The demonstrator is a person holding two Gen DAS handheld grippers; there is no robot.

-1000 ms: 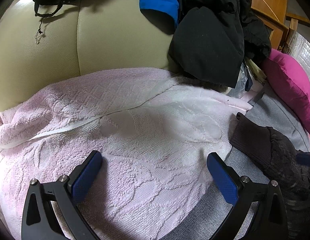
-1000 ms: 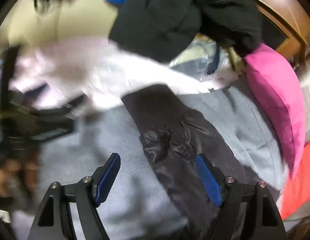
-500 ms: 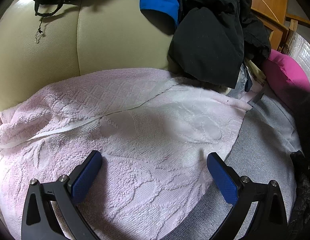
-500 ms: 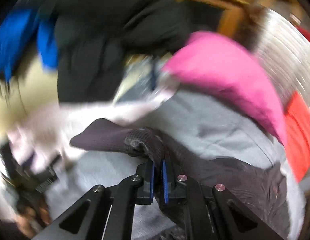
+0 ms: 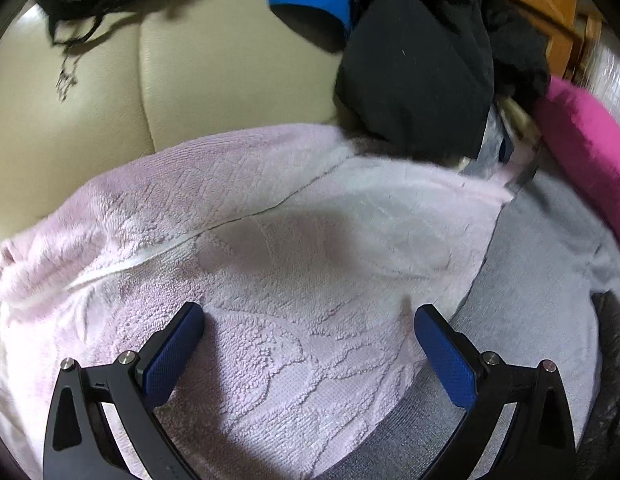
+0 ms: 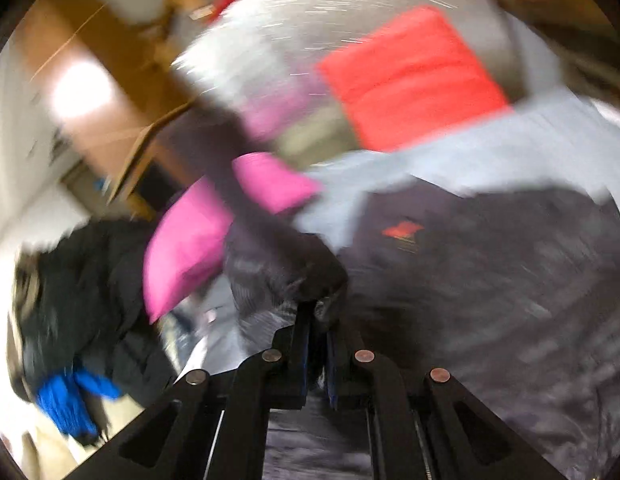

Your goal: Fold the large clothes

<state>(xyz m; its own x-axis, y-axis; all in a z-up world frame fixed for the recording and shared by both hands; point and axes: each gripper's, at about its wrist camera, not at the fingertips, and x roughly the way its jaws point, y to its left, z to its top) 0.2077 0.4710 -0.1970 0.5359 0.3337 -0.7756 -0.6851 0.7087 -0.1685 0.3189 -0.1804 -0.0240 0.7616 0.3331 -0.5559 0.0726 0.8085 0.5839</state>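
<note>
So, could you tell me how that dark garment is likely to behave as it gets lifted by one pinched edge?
The dark garment looks floppy: it bunches and droops around the shut right tool. Its sheen suggests slippery fabric, so the pinch might creep. Most of it lies spread on the grey cover, so it will probably drag.

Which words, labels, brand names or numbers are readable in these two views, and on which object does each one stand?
No text can be read in either view.
Dark garment pinched in the right gripper: a small red emblem with marks below it, too blurred to read.
Pink towel: only a raised pattern, no lettering.
</note>
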